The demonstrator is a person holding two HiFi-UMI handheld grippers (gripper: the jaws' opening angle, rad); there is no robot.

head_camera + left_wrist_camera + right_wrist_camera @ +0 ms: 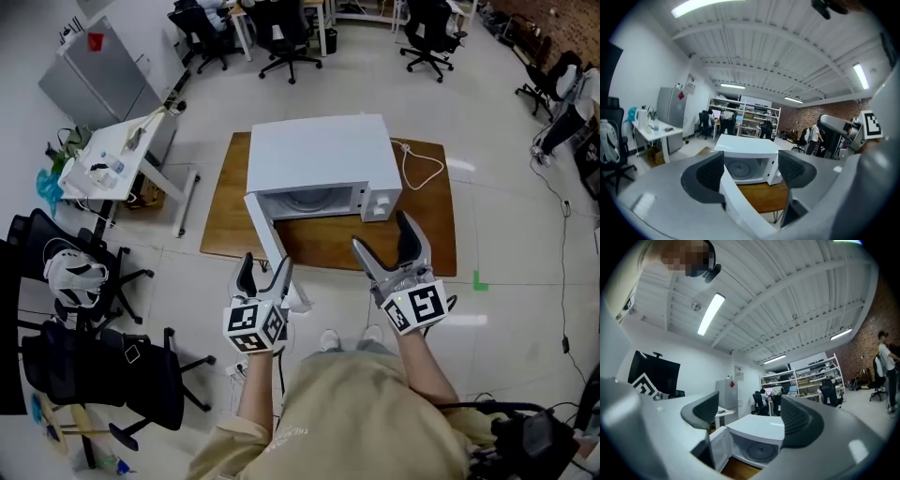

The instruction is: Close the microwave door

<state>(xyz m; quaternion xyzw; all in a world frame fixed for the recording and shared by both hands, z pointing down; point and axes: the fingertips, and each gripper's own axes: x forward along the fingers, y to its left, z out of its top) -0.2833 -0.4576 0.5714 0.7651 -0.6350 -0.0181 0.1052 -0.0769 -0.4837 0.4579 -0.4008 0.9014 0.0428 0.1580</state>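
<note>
A white microwave (319,155) stands on a low wooden table (431,225). Its door (265,232) is swung open toward me on the left side, showing the glass turntable inside. My left gripper (263,270) is at the door's outer edge with its jaws open. In the left gripper view the door (740,201) runs between the fingers, close to the left finger (710,176); I cannot tell whether they touch. My right gripper (382,236) hovers open over the table's front edge, right of the door, with nothing between its fingers. It looks at the microwave (757,427) from slightly below.
Black office chairs (103,375) crowd the floor at my left. A white desk (112,159) and a grey cabinet (103,70) stand beyond them. The microwave's white cord (422,169) loops on the table at its right. A green tape mark (480,281) is on the floor.
</note>
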